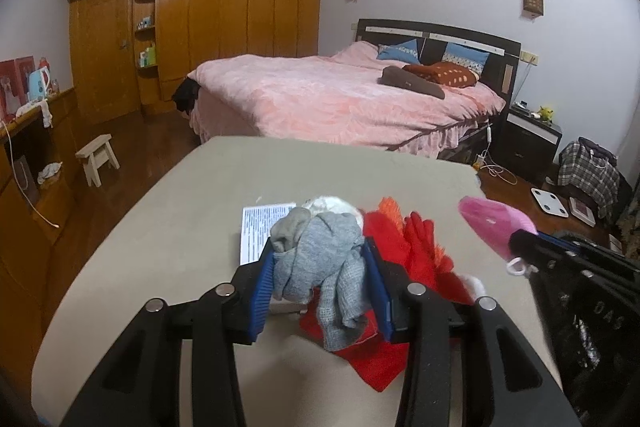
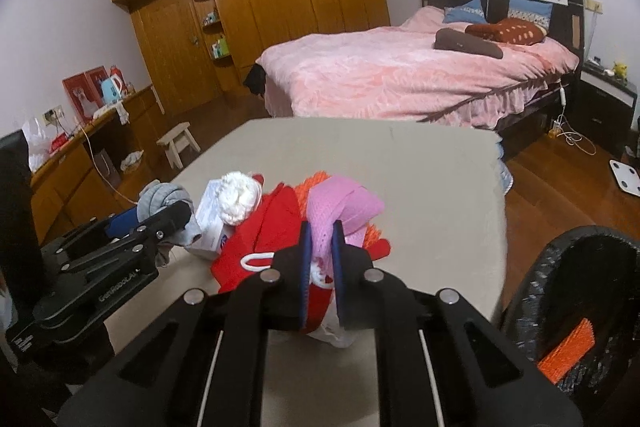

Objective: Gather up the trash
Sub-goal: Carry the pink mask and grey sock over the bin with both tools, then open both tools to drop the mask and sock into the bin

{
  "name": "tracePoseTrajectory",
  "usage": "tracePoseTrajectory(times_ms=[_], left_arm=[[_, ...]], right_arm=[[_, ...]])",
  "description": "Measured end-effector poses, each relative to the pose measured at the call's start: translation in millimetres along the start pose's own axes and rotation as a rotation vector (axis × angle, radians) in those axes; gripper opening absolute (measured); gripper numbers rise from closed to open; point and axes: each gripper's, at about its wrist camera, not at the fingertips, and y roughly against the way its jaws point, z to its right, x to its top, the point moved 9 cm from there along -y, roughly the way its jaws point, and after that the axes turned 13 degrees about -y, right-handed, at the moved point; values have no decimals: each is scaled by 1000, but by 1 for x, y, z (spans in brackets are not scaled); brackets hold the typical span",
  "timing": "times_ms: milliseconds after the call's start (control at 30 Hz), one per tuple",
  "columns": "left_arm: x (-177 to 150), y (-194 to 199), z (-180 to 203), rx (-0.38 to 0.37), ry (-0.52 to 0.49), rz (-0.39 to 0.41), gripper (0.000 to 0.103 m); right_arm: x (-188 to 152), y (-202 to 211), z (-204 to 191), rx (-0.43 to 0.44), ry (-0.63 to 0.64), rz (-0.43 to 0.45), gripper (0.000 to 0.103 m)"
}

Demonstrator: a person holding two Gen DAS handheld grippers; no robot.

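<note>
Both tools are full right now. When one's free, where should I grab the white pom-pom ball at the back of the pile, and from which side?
Take the white pom-pom ball across its round middle, coming from above. It sits on top of the pile, against the red cloth and the paper box, so its sides are crowded while its top is clear. It looks soft, so the fingers would likely need to close well in.

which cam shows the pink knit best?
Right wrist: the pink knit sits centre frame, pinched in the right claw, its folds clear. Left wrist shows it only at the right edge, side-on, its lower end behind the claw.
</note>
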Motion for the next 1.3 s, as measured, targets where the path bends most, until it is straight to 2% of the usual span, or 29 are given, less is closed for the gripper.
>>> tracePoseTrajectory(times_ms=[200,400,733,1067,1300], left_arm=[[17,9,17,-29,-17,31,42],[38,12,51,-98,-41,59,42],[69,14,141,-243,-110,104,42],[76,20,226,-370,-179,127,42],[78,15,279,-443,-224,119,42]], right_arm=[[15,27,12,-30,-5,47,10],[24,53,36,-74,-27,85,10],[29,102,103,-187,-90,148,10],[19,151,179,-324,-154,189,10],[7,173,216,-386,-195,198,10]])
